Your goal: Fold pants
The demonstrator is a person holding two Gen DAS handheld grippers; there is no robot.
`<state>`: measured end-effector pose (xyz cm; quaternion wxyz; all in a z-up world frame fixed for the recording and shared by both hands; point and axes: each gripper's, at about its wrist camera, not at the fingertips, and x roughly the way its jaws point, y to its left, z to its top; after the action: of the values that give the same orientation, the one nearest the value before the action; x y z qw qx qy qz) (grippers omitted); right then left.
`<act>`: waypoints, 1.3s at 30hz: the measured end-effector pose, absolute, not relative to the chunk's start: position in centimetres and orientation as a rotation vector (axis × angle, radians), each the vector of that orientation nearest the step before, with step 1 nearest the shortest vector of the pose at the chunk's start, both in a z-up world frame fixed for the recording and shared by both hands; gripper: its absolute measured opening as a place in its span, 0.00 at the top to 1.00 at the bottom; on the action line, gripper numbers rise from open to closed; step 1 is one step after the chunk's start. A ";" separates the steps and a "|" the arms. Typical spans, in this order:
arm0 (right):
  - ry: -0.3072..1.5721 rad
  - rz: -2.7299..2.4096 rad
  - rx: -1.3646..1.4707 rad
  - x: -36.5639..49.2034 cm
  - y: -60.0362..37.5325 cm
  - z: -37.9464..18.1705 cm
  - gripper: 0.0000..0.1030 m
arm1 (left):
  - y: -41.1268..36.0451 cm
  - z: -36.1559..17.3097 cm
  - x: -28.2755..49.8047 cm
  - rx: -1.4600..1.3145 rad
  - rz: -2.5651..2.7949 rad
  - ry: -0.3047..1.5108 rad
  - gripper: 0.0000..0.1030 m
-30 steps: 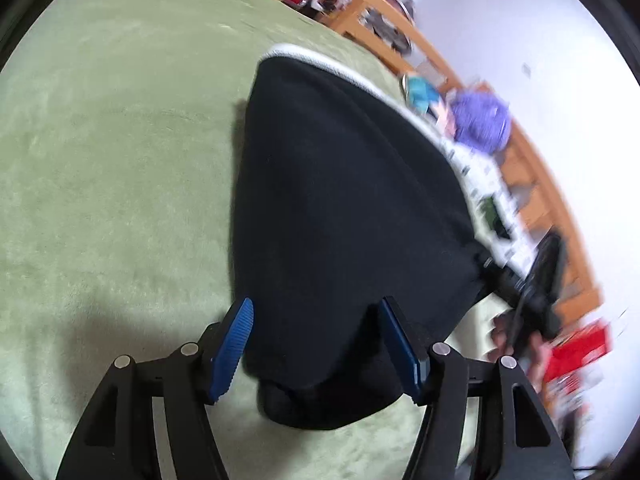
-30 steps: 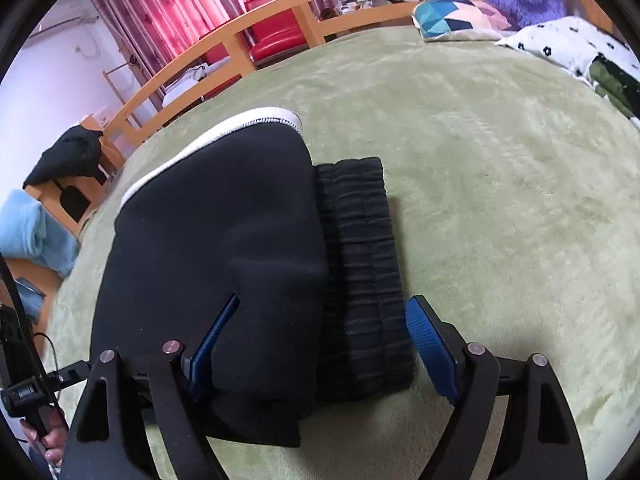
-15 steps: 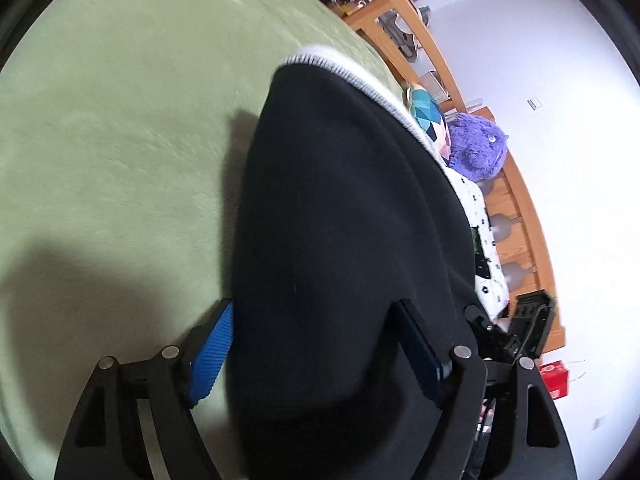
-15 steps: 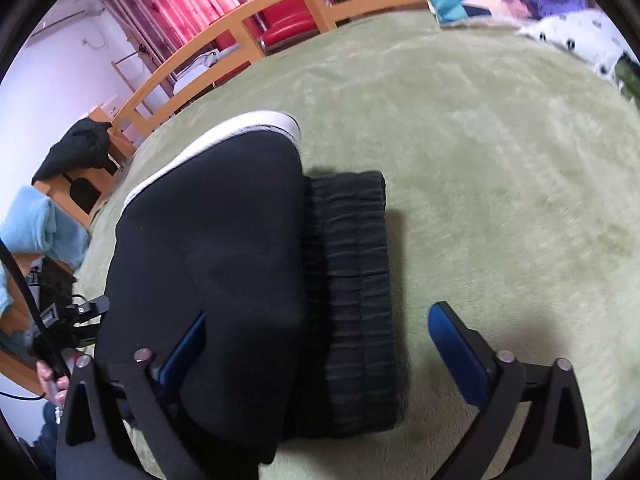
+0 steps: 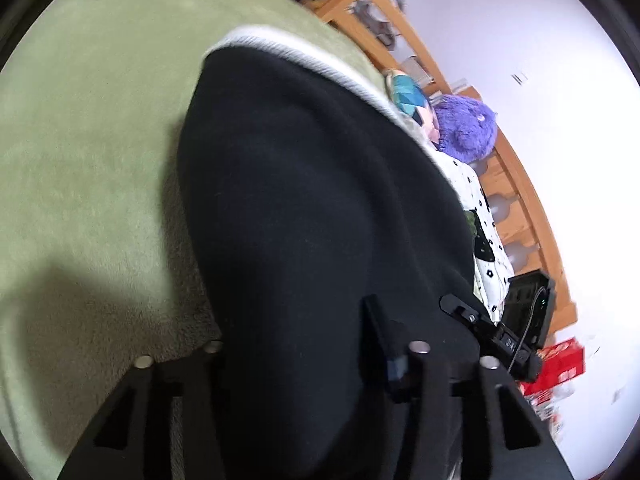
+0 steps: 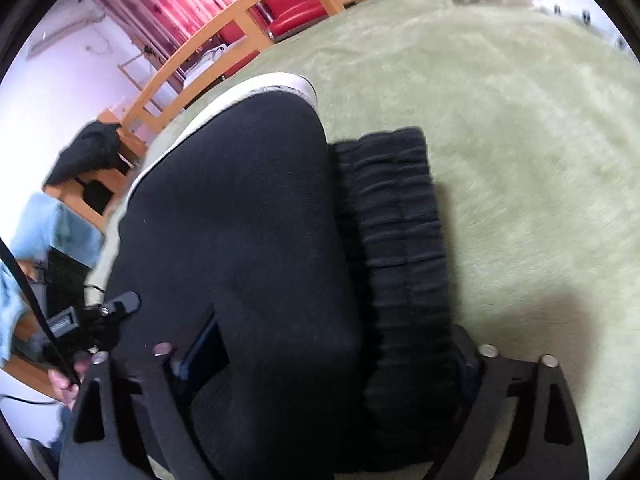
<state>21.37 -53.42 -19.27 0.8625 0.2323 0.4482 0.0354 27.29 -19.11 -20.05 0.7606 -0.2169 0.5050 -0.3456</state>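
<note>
Black pants [image 5: 312, 208] with a white side stripe [image 5: 304, 52] lie folded on a green blanket [image 5: 92, 128]. In the right wrist view the pants [image 6: 240, 240] show their ribbed elastic waistband [image 6: 400, 240] on the right side. My left gripper [image 5: 296, 344] is open, its jaws straddling the near end of the pants; the left finger is hidden under the cloth. My right gripper [image 6: 336, 352] is open, its jaws astride the near end of the pants and waistband. The other gripper's tip [image 6: 120, 304] shows at the left.
A wooden bed rail [image 6: 224, 28] runs along the far side. A teal pillow [image 5: 408, 92], a purple plush toy [image 5: 464, 128] and a white spotted cloth [image 5: 480, 216] lie past the pants. A red box [image 5: 560, 364] sits beyond the bed.
Both grippers have moved forward and down over the near end of the pants. The cloth now lies between the fingers and covers part of them.
</note>
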 end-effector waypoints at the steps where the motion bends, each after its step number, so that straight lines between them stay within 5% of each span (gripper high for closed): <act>1: 0.914 0.053 0.481 20.8 -53.4 -18.4 0.37 | -18.9 -19.2 27.0 -0.475 -0.767 1.078 0.71; 4: 0.863 0.060 0.482 19.9 -53.0 -15.9 0.62 | -17.9 -17.2 26.5 -0.499 -0.820 1.060 0.78; 8: 0.896 0.000 0.401 20.4 -50.6 -14.3 0.64 | -17.2 -16.7 26.3 -0.471 -0.789 1.089 0.79; 16: 0.935 -0.052 0.339 19.1 -51.2 -15.7 0.32 | -16.0 -18.8 27.0 -0.511 -0.769 1.150 0.74; 28: 0.981 0.002 0.718 17.8 -54.6 -20.2 0.00 | -18.2 -19.0 27.4 -0.487 -0.759 1.170 0.66; 33: 0.925 -0.045 0.680 19.7 -53.5 -20.9 0.00 | -18.6 -19.8 27.5 -0.470 -0.752 1.178 0.57; 36: 0.904 -0.035 0.669 19.5 -53.5 -20.7 0.11 | -19.0 -20.9 27.8 -0.498 -0.729 1.200 0.48; 39: 0.888 -0.017 0.654 19.0 -53.8 -20.1 0.29 | -19.6 -20.3 27.3 -0.476 -0.748 1.152 0.66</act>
<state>18.97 -53.75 -20.11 0.8517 0.3108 0.4219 -0.0083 27.34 -19.64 -20.31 0.7475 -0.2174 0.5265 -0.3418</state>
